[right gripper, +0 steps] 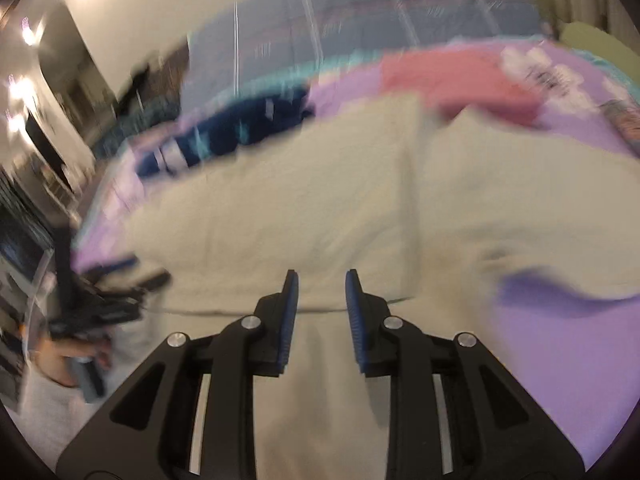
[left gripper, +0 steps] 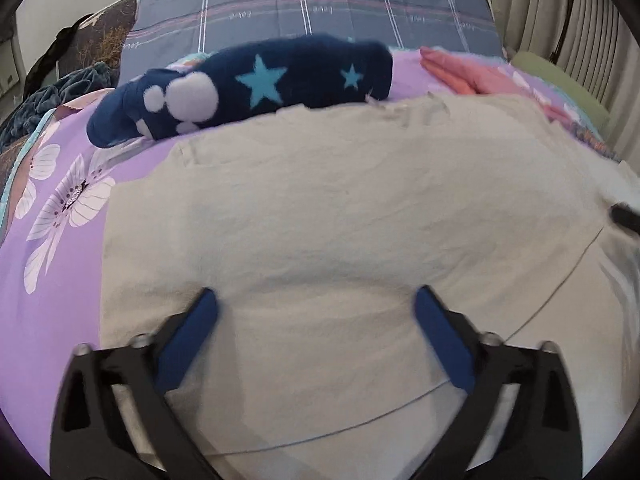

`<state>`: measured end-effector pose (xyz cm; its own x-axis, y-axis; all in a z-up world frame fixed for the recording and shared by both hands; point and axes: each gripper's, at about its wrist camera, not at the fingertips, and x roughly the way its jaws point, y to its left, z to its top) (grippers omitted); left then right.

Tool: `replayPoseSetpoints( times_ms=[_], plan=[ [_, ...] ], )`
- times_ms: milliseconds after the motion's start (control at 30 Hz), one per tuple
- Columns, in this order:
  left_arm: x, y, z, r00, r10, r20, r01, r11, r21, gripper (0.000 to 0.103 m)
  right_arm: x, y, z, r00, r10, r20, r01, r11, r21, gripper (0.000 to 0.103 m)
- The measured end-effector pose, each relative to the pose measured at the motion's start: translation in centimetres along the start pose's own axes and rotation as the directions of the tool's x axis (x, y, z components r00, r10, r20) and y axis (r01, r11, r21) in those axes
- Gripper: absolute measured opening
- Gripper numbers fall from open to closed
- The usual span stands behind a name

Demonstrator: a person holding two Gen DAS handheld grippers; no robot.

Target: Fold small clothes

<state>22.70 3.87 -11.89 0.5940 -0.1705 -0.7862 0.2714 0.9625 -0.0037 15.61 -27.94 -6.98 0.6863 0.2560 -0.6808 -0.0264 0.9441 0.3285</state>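
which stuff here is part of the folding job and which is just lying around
Part of the job:
- beige garment, spread flat
- navy star-print garment
- pink folded garment
- left gripper, open
- right gripper, open

Just lying about:
- purple floral bedsheet
- grey plaid blanket
- curtain

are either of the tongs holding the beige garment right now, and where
Neither. The left tongs stand wide open over the beige garment; the right tongs show an empty gap.

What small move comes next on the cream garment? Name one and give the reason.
Probably lower the left gripper onto the cream garment and pinch its near edge: its jaws stand wide with nothing between them, and the cloth lies spread on the purple sheet.
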Motion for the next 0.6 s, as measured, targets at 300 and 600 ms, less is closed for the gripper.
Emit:
replayPoseSetpoints(
  times_ms=[300,600],
  plan=[
    [0.1,-1.9,1.7,0.996,-0.076,0.048,0.078,0.996,-0.035,0.09,-15.5,-21.7,-0.5,0.922,-0.36,0.142,0.24,0.82,0.519,0.038],
    [2.2,-3.6,1.2,1.0,-0.015,-0.005,0.015,0.999,0.043,0.101,-19.6,-34.4,-5.6,0.913,-0.353,0.203,0.044,0.582,0.812,0.052]
  ],
)
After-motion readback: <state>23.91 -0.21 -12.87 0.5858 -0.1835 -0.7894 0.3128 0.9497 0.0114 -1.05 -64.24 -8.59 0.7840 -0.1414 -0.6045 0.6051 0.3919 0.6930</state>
